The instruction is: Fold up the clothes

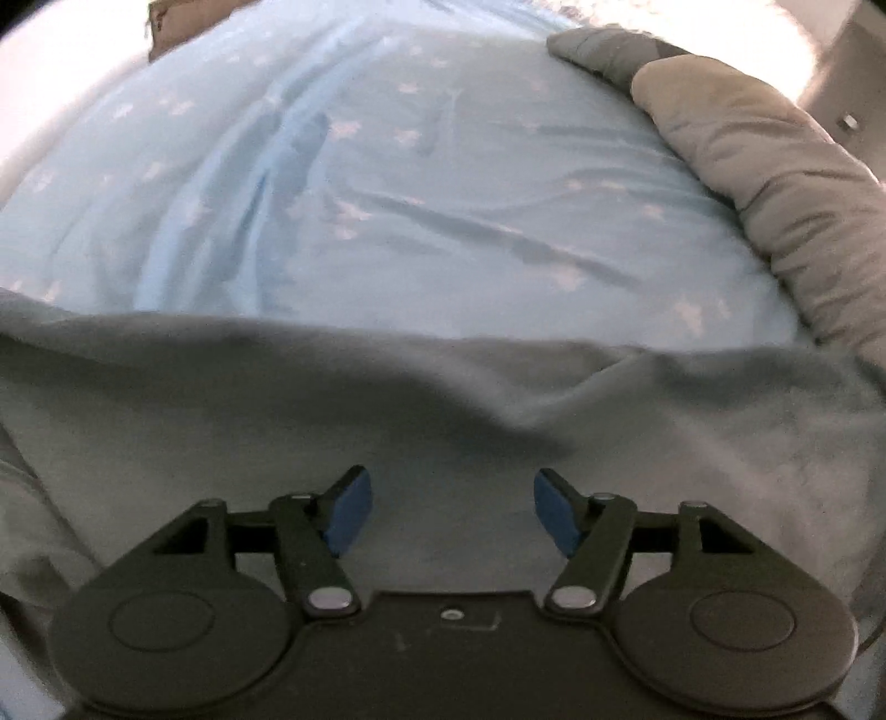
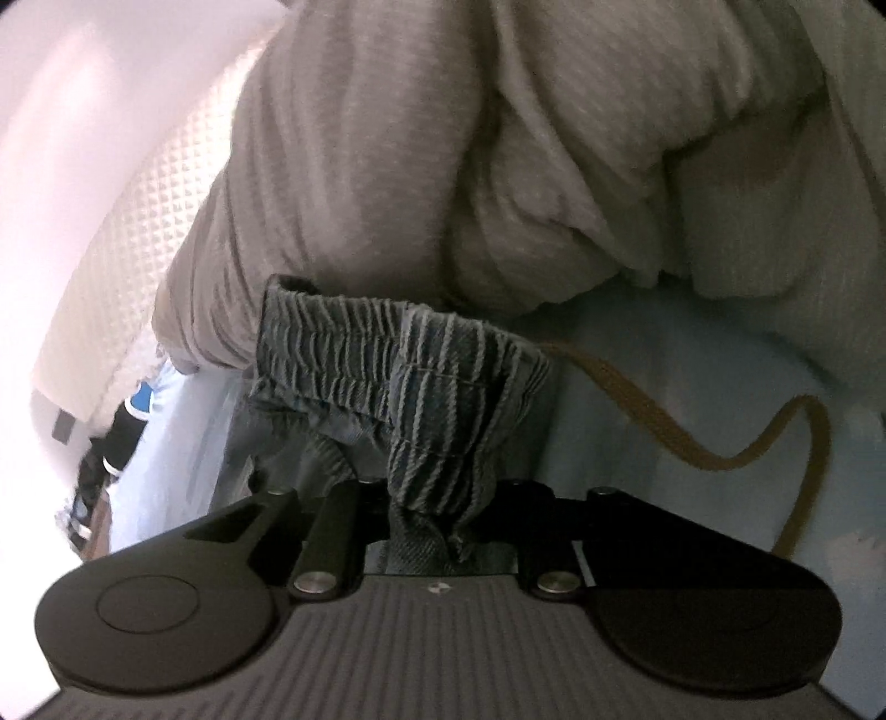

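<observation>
A grey garment, sweatpants by the look of it, (image 1: 443,399) lies across a light blue sheet with white stars (image 1: 387,194). One leg (image 1: 775,183) runs up the right side. My left gripper (image 1: 453,512) is open just above the grey cloth, with nothing between its blue pads (image 1: 349,512). My right gripper (image 2: 437,515) is shut on the ribbed elastic waistband (image 2: 398,365) of the same garment, which bunches up ahead (image 2: 498,166). A brown drawstring (image 2: 720,443) trails to the right over the sheet.
A white quilted cover (image 2: 138,232) and a pale wall (image 2: 66,111) lie to the left in the right wrist view. A dark object with a blue patch (image 2: 124,426) sits at the bed's left edge. A brown corner (image 1: 166,33) shows beyond the sheet.
</observation>
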Motion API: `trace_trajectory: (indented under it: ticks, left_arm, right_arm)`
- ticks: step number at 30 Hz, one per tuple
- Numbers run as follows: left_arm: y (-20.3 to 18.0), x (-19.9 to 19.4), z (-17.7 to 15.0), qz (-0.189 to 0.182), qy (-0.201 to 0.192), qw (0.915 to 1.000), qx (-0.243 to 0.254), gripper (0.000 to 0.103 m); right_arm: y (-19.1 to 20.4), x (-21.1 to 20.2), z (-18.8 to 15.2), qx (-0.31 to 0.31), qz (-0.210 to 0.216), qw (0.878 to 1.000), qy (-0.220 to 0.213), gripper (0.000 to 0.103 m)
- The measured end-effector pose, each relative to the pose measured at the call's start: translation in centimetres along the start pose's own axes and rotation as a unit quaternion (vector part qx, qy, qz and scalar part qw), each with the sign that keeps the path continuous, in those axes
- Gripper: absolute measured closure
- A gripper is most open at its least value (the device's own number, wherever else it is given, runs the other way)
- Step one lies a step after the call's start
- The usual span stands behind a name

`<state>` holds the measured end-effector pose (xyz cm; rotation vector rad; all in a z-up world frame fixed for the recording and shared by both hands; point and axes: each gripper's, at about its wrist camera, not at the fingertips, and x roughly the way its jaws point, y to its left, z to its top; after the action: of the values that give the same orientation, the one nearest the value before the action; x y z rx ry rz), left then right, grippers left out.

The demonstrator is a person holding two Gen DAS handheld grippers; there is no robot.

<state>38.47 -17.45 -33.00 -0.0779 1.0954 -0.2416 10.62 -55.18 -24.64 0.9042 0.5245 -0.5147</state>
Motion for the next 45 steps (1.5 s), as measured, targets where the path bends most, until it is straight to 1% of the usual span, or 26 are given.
trace_trajectory:
  ticks: [2,3,5,8,9,13,17,18,19,21,23,24,27,28,29,31,32,33,34,35,37,40,41,43,45]
  left_arm:
    - [1.5,0.5,-1.0,-0.024,-0.021,0.9995,0.003,0.039]
    - [2.1,0.7,-1.5,-0.035,-0.034,0.9988,0.005,0.039]
    - [2.4,0.8,-2.0,-0.052,-0.059,0.9968,0.010,0.031]
    - [2.7,0.5,-2.6,-0.069,-0.083,0.9941,-0.002,0.028]
    - [2.9,0.3,-2.7,-0.075,-0.087,0.9933,-0.010,0.028]
    - [4.6,-1.9,-3.7,-0.101,-0.100,0.9886,-0.049,0.028]
    - [7.1,-5.0,-4.5,-0.093,-0.108,0.9870,-0.074,0.028]
    - [7.9,-5.9,-4.7,-0.090,-0.110,0.9867,-0.080,0.028]
    - [8.8,-6.8,-4.9,-0.086,-0.113,0.9862,-0.085,0.028]
    - [10.7,-8.6,-5.1,-0.072,-0.123,0.9856,-0.092,0.028]
    - [12.8,-10.3,-5.4,-0.056,-0.133,0.9844,-0.101,0.028]
    - [13.8,-11.1,-5.6,-0.044,-0.139,0.9837,-0.106,0.028]
    - [16.9,-13.4,-6.4,-0.007,-0.155,0.9808,-0.118,0.028]
    - [17.9,-14.0,-6.8,0.003,-0.158,0.9797,-0.123,0.028]
    - [18.9,-14.6,-7.2,0.014,-0.161,0.9787,-0.126,0.028]
    - [20.5,-15.5,-8.0,0.036,-0.163,0.9780,-0.125,0.028]
    - [21.2,-15.8,-8.4,0.046,-0.163,0.9779,-0.122,0.028]
    - [21.8,-16.2,-8.7,0.054,-0.163,0.9780,-0.118,0.028]
    - [22.4,-16.5,-9.1,0.060,-0.164,0.9781,-0.113,0.028]
    - [22.9,-16.8,-9.3,0.065,-0.165,0.9782,-0.107,0.028]
    - [24.1,-17.5,-9.8,0.068,-0.168,0.9782,-0.101,0.028]
    - [26.3,-17.9,-10.6,0.069,-0.171,0.9755,-0.121,0.028]
    - [27.2,-18.1,-10.8,0.070,-0.171,0.9740,-0.131,0.028]
    - [29.1,-18.4,-11.3,0.071,-0.177,0.9693,-0.156,0.028]
    - [31.2,-18.7,-11.5,0.071,-0.184,0.9634,-0.182,0.028]
  right_arm:
    - [1.7,1.0,-0.3,-0.024,-0.007,1.000,-0.011,0.085]
    - [1.8,2.4,0.1,-0.037,-0.009,0.999,-0.018,0.085]
    - [2.1,4.9,1.0,-0.063,-0.013,0.997,-0.035,0.085]
    - [3.7,6.6,1.5,-0.097,-0.014,0.993,-0.063,0.085]
    - [4.3,6.8,2.0,-0.106,-0.013,0.992,-0.073,0.086]
    - [7.8,4.7,0.9,-0.151,-0.001,0.981,-0.121,0.087]
    - [14.3,3.8,-0.8,-0.223,0.020,0.962,-0.159,0.088]
    - [16.6,5.0,-1.0,-0.242,0.028,0.956,-0.165,0.088]
    - [18.5,5.5,-1.6,-0.265,0.036,0.948,-0.172,0.088]
    - [21.3,5.5,-3.8,-0.310,0.057,0.932,-0.181,0.088]
    - [22.8,4.9,-6.1,-0.349,0.078,0.916,-0.183,0.089]
    - [23.6,4.9,-7.7,-0.373,0.088,0.905,-0.183,0.089]
    - [22.2,1.6,-13.1,-0.440,0.129,0.875,-0.157,0.089]
    - [20.5,-0.2,-14.6,-0.466,0.138,0.862,-0.145,0.089]
    - [19.8,-0.2,-16.8,-0.493,0.145,0.849,-0.120,0.089]
    - [19.0,1.3,-21.3,-0.544,0.155,0.822,-0.060,0.088]
    - [18.4,2.6,-23.6,-0.574,0.152,0.804,-0.030,0.088]
    - [17.7,3.9,-25.8,-0.604,0.147,0.783,0.000,0.088]
    - [17.1,4.4,-27.2,-0.626,0.143,0.767,0.006,0.087]
    - [16.6,4.4,-28.0,-0.644,0.141,0.752,-0.002,0.087]
    - [16.2,3.9,-28.0,-0.656,0.143,0.741,-0.013,0.086]
    - [16.2,2.6,-26.8,-0.660,0.141,0.738,-0.015,0.083]
    - [16.4,2.3,-26.4,-0.660,0.140,0.738,-0.011,0.081]
    - [16.9,1.2,-25.5,-0.657,0.140,0.741,0.000,0.074]
    - [18.1,1.8,-25.1,-0.651,0.137,0.746,0.004,0.068]
